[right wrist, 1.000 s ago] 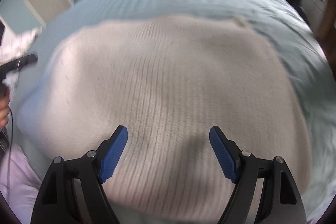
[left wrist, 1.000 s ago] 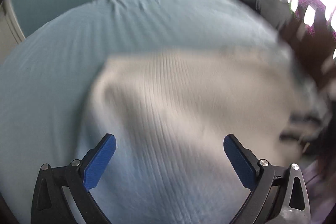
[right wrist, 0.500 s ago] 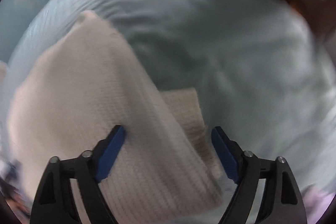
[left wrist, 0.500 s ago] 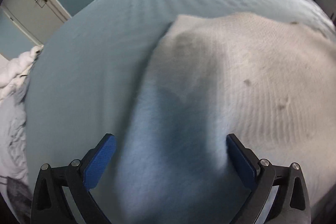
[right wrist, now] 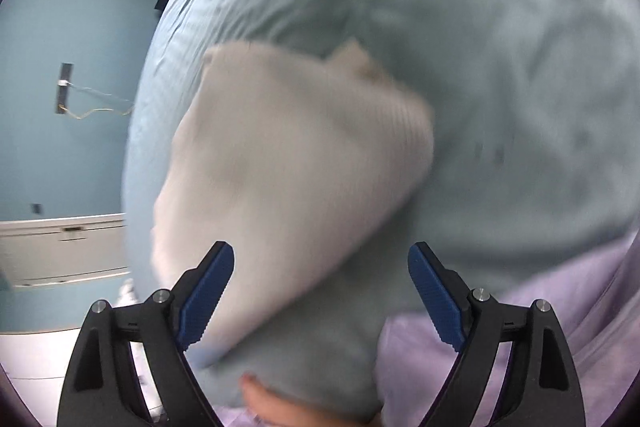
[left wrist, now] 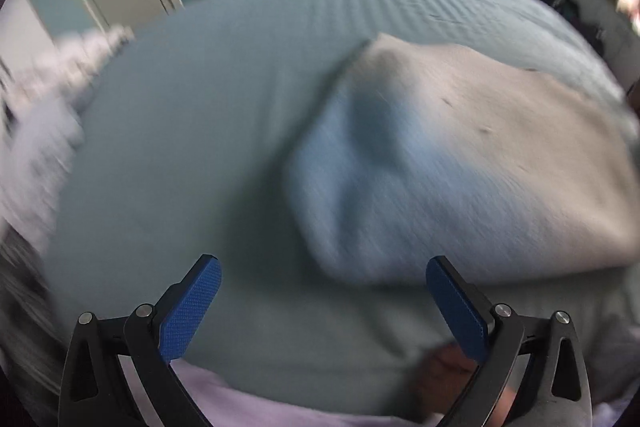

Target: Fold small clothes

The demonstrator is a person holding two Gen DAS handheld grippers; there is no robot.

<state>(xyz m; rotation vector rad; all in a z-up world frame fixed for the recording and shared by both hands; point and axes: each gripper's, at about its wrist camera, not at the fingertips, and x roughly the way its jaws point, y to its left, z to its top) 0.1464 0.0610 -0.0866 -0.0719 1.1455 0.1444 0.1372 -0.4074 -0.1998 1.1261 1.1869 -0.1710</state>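
Cream knit garment (left wrist: pixel 500 155) folded on pale blue bedsheet (left wrist: pixel 208 131), near edge just ahead of left gripper (left wrist: pixel 324 311), jaws wide, empty, right gripper (right wrist: pixel 320 295) wide, empty, bare sheet left, frames blurred

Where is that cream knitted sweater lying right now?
The cream sweater lies on the light blue bedsheet, right of centre in the left wrist view, ahead of the open left gripper.

The sweater (left wrist: pixel 480 163) is cream with a fine ribbed knit. The bedsheet (left wrist: pixel 192 131) is pale blue. Both grippers have blue textured pads (right wrist: pixel 208 295) on black frames. The wall (right wrist: pixel 60 27) is teal.
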